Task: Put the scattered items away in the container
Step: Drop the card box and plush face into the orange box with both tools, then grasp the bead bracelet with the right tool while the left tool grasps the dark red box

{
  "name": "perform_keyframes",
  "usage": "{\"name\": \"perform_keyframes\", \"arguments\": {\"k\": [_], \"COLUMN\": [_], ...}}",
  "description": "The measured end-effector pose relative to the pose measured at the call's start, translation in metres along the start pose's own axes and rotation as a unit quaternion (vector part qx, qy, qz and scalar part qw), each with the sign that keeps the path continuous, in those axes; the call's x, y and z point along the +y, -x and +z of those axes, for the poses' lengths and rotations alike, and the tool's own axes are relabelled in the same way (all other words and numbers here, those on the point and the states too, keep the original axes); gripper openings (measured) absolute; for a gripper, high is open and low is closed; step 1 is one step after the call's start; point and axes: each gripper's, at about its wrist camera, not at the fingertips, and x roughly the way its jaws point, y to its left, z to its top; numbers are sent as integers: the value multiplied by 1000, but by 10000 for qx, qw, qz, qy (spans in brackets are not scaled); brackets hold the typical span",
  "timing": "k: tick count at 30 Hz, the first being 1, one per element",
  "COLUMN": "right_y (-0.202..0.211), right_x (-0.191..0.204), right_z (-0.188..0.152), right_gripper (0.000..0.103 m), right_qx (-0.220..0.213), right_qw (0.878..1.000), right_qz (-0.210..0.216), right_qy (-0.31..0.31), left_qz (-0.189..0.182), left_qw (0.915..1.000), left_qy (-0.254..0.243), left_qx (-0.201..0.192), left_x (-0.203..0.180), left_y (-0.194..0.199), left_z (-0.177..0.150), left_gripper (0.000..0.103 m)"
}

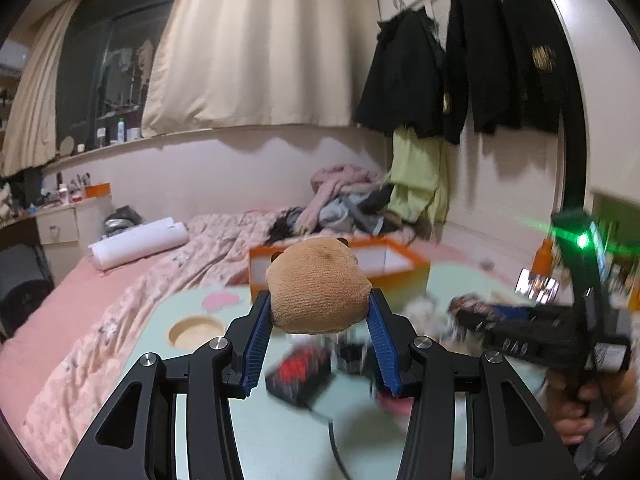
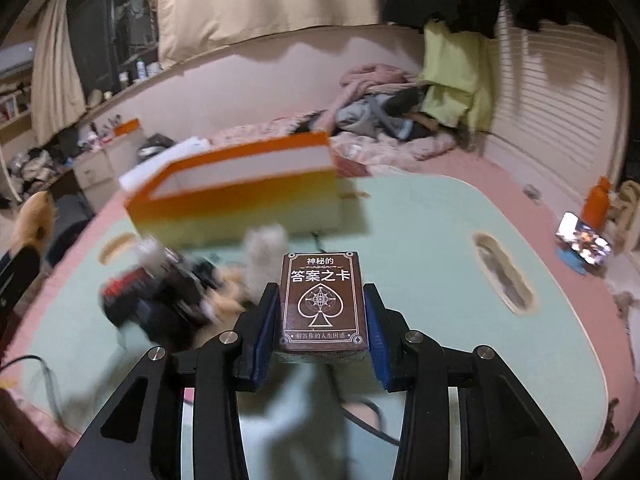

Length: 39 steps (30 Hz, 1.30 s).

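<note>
The left tool [image 1: 320, 312] is clamped on a plush toy [image 1: 318, 290] and the right tool [image 2: 322, 320] on a card box [image 2: 322, 300], both lifted off the tabletop [image 2: 420, 272], likely for carrying to the orange box [image 2: 240, 184] just beyond.

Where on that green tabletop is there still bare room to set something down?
The green tabletop is bare between the orange-rimmed box and the oval handle slot, right of the card box in the right gripper. Left of it, a blurred heap of small items crowds the surface. The phone sits off on the pink bedding.
</note>
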Motion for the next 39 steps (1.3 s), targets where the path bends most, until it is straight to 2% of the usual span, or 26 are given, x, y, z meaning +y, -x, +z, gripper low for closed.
{"name": "perform_keyframes", "arguments": {"k": [3, 6, 11, 16, 21, 23, 26, 27, 28, 29, 31, 34, 39], "right_y": [0, -8, -47, -95, -127, -134, -136, -134, -131, -127, -116, -94, -60], "right_x": [10, 18, 19, 21, 19, 18, 15, 14, 14, 14, 15, 17, 7], "right_z": [33, 66, 113, 125, 116, 115, 118, 119, 120, 122, 126, 127, 114], "right_gripper": [42, 42, 42, 42, 42, 42, 42, 42, 46, 57, 67, 67, 67], "right_qx": [-115, -141, 103, 630, 989, 1022, 1009, 968, 928, 880, 694, 442, 294], "right_qw": [9997, 9991, 9988, 9965, 9926, 9922, 9920, 9920, 9923, 9928, 9946, 9961, 9953], "right_qz": [180, 368, 464, 548, 698, 720, 744, 782, 793, 779, 740, 752, 894], "right_qy": [86, 160, 127, 93, 33, -1, -145, -194, -216, -219, -205, -140, -230], "left_qz": [-71, -250, -288, -356, -367, -283, -293, -292, -309, -333, -347, -262, -130], "left_qw": [9997, 9971, 9912, 9833, 9780, 9783, 9789, 9792, 9796, 9800, 9809, 9833, 9870], "left_qy": [223, 539, 709, 744, 795, 726, 747, 802, 861, 914, 973, 915, 701], "left_qx": [124, 479, 1082, 1621, 1892, 1921, 1878, 1842, 1788, 1734, 1650, 1548, 1439], "left_x": [15, 32, 44, 46, 49, 49, 49, 50, 52, 54, 57, 59, 66], "left_y": [-23, -63, -130, -183, -209, -213, -212, -210, -207, -203, -194, -175, -132], "left_z": [31, 54, 62, 48, 33, 30, 32, 33, 35, 37, 42, 44, 35], "left_gripper": [46, 46, 46, 46, 49, 53, 70, 79, 82, 83, 87, 91, 93]}}
